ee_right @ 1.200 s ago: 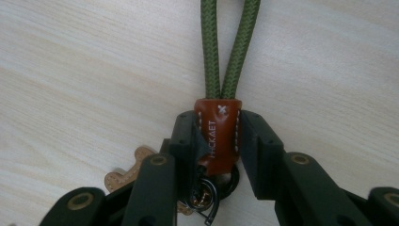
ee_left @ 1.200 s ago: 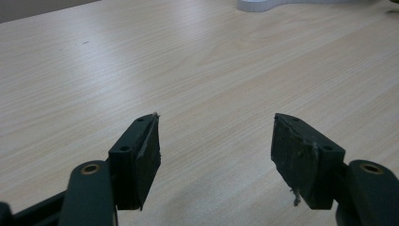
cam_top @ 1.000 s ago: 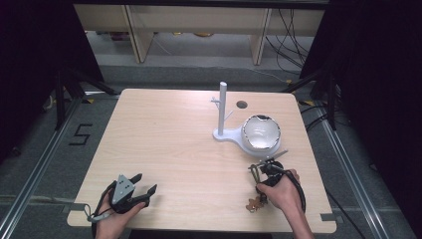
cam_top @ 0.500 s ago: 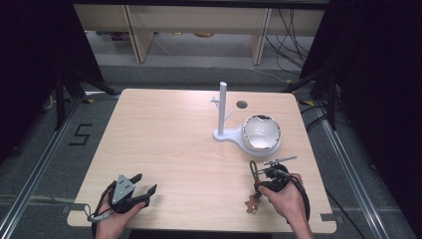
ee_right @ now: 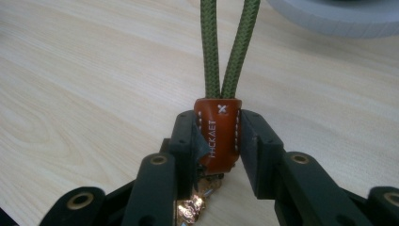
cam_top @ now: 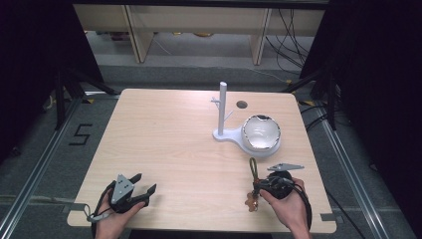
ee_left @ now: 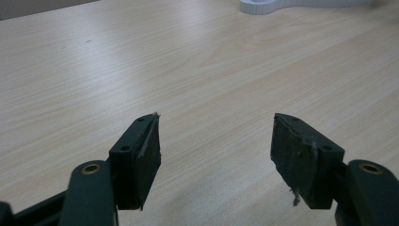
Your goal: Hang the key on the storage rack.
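From the right gripper view, the right tool [ee_right: 218, 136] is clamped on a brown leather tab [ee_right: 218, 134], its two black jaws pressing the tab's sides. The tab is smooth, stitched in white along its edges, with stamped lettering down its face and a small cross stitched near the top. Below it, between the jaw arms, something shiny and copper-coloured [ee_right: 190, 207] glints; its shape is too hidden to tell. Out of the tab's top run two strands of olive-green braided cord [ee_right: 229, 47], side by side, leading away over the pale wood-grain tabletop [ee_right: 70, 70].

The high view shows what that close view cannot: the cord forms a closed loop [cam_top: 253, 168] lying flat on the tabletop just ahead of the right tool [cam_top: 259, 188], and the whole keyring sits near the front right edge, with the copper piece [cam_top: 251, 202] at its near end. The person's right hand [cam_top: 288, 209] wraps the gripper.

The left tool [ee_left: 214, 150] has its jaws wide apart with nothing between them, worn black pads facing each other above bare wood. In the high view it rests at the front left, well apart from the keyring.

Farther back on the right stands a white stand [cam_top: 222, 112], an upright post with short pegs on a flat base, joined to a round white bowl [cam_top: 261, 133] with a dark-chipped rim.
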A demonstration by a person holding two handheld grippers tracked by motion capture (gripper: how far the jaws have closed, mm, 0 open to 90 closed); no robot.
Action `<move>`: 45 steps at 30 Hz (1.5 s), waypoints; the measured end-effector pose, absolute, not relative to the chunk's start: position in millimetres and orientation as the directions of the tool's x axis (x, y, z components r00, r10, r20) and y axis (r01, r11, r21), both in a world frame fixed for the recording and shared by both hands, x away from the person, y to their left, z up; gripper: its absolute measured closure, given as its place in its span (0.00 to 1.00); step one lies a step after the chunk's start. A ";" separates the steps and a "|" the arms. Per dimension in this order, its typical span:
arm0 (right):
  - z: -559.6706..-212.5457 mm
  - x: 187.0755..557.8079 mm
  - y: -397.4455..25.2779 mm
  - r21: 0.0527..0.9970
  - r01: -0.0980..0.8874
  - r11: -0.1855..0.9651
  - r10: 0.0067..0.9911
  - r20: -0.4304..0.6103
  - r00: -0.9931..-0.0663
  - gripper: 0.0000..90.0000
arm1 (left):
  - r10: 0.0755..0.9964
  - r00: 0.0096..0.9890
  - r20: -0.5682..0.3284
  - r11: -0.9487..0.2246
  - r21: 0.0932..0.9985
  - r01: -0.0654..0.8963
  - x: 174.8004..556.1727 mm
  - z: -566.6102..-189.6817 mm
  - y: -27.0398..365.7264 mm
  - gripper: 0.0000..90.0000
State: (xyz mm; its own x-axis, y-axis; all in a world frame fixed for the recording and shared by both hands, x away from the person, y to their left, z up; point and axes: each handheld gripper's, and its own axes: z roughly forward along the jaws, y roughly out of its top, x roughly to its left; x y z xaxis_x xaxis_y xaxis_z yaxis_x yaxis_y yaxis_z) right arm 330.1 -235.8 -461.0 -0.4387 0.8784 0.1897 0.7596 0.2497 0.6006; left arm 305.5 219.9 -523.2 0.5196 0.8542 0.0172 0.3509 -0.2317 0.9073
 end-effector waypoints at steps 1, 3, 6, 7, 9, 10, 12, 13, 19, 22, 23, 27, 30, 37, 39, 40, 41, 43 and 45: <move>-461.0 330.1 -235.8 0.601 0.760 0.250 0.878 0.190 -0.439 0.76 | 0.854 0.520 0.017 -0.232 0.907 0.351 305.5 -523.2 219.9 0.36; -463.6 328.2 -236.6 0.643 0.724 0.249 0.877 0.167 -0.451 0.76 | 0.858 0.513 0.006 -0.222 0.906 0.361 304.9 -523.2 219.4 0.36; -464.4 324.7 -235.6 0.657 0.723 0.214 0.873 0.203 -0.443 0.76 | 0.856 0.517 0.020 -0.235 0.906 0.353 305.1 -522.8 220.2 0.36; -464.3 323.4 -236.1 0.666 0.713 0.220 0.873 0.192 -0.449 0.76 | 0.856 0.517 0.021 -0.235 0.905 0.353 305.0 -522.7 220.2 0.36; -466.5 324.7 -236.8 0.690 0.688 0.226 0.859 0.191 -0.475 0.76 | 0.856 0.516 0.019 -0.233 0.906 0.353 305.0 -522.8 220.1 0.36; -466.6 321.9 -236.2 0.698 0.682 0.218 0.870 0.177 -0.460 0.76 | 0.857 0.516 0.016 -0.228 0.908 0.351 305.0 -522.9 219.9 0.36; -466.9 320.8 -236.9 0.707 0.671 0.222 0.862 0.179 -0.475 0.76 | 0.857 0.516 0.019 -0.233 0.906 0.353 305.0 -522.7 220.3 0.36; -467.2 319.7 -236.8 0.720 0.657 0.224 0.869 0.158 -0.469 0.76 | 0.857 0.515 0.019 -0.233 0.906 0.353 305.0 -522.7 220.3 0.36; -470.6 315.6 -237.5 0.767 0.610 0.197 0.852 0.175 -0.494 0.76 | 0.862 0.508 -0.002 -0.212 0.907 0.363 304.9 -523.0 220.5 0.36; -470.6 312.8 -235.8 0.770 0.610 0.184 0.861 0.174 -0.478 0.76 | 0.858 0.513 -0.004 -0.208 0.912 0.355 305.6 -523.1 221.5 0.36; -471.1 311.0 -235.0 0.785 0.597 0.163 0.852 0.193 -0.486 0.76 | 0.859 0.513 -0.010 -0.202 0.912 0.357 305.6 -523.1 221.5 0.37; -472.0 311.1 -236.1 0.813 0.553 0.183 0.842 0.161 -0.516 0.76 | 0.857 0.515 -0.021 -0.191 0.915 0.355 305.1 -520.9 220.7 0.37; -472.0 308.4 -234.0 0.843 0.510 0.171 0.841 0.145 -0.521 0.76 | 0.852 0.523 -0.041 -0.176 0.917 0.358 304.3 -515.8 218.8 0.37; -469.0 305.0 -229.0 0.865 0.477 0.153 0.839 0.142 -0.526 0.76 | 0.813 0.572 -0.107 -0.113 0.935 0.337 308.4 -499.2 206.1 0.38; -469.2 307.2 -228.5 0.877 0.448 0.171 0.831 0.115 -0.544 0.76 | 0.796 0.593 -0.119 -0.101 0.941 0.325 311.4 -493.1 200.6 0.38; -468.4 307.1 -228.3 0.879 0.444 0.176 0.825 0.114 -0.553 0.76 | 0.792 0.597 -0.130 -0.093 0.940 0.329 312.4 -489.4 197.5 0.39; -467.3 306.2 -227.9 0.877 0.449 0.173 0.826 0.119 -0.551 0.76 | 0.787 0.603 -0.131 -0.090 0.942 0.323 313.8 -486.5 195.4 0.39; -467.2 304.8 -226.1 0.878 0.448 0.167 0.838 0.113 -0.534 0.76 | 0.774 0.616 -0.144 -0.079 0.944 0.321 316.1 -481.7 191.7 0.39; -467.3 306.6 -223.6 0.899 0.409 0.155 0.830 0.106 -0.548 0.76 | 0.752 0.641 -0.153 -0.070 0.949 0.309 320.3 -469.5 182.4 0.40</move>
State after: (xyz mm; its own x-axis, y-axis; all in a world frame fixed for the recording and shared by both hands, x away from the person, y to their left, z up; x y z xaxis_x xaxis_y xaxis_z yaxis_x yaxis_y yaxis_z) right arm 306.6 -223.6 -467.3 -0.5482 0.8296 0.1061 0.4091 0.1553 0.8992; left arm 320.3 182.4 -469.5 0.6414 0.7518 -0.1530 0.3086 -0.0702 0.9486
